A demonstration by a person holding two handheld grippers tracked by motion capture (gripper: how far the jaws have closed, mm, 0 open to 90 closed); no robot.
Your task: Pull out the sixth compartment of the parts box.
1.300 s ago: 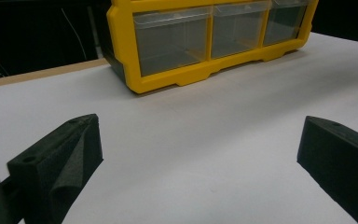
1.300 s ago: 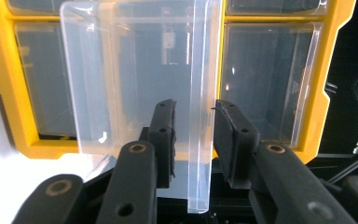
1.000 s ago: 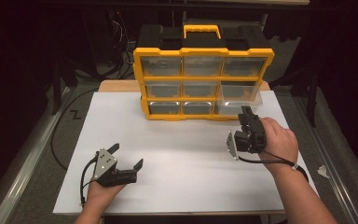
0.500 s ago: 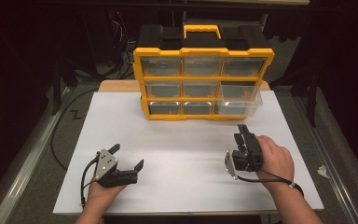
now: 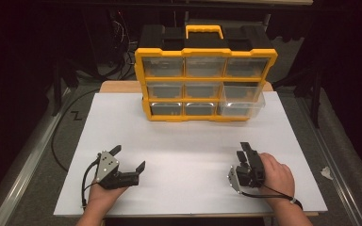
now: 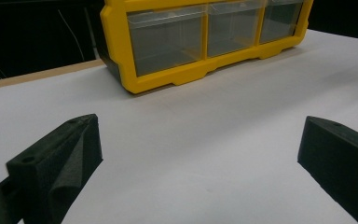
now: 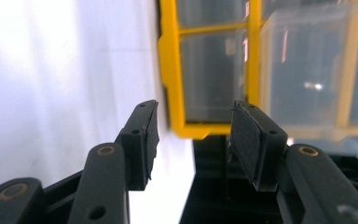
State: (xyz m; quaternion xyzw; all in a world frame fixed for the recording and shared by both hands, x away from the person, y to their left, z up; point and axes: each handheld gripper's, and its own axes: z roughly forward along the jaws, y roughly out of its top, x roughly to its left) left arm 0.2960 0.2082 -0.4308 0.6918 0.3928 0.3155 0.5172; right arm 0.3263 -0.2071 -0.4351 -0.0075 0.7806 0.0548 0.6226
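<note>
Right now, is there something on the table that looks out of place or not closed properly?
Yes. On the yellow organizer, the clear drawer at the bottom right sticks out past the yellow frame, while the other drawers sit flush. It looks pulled partly open. Nothing seems spilled or damaged on the white table.

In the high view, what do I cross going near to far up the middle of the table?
White table surface → yellow organizer with clear drawers → its yellow handle on the black top.
</note>
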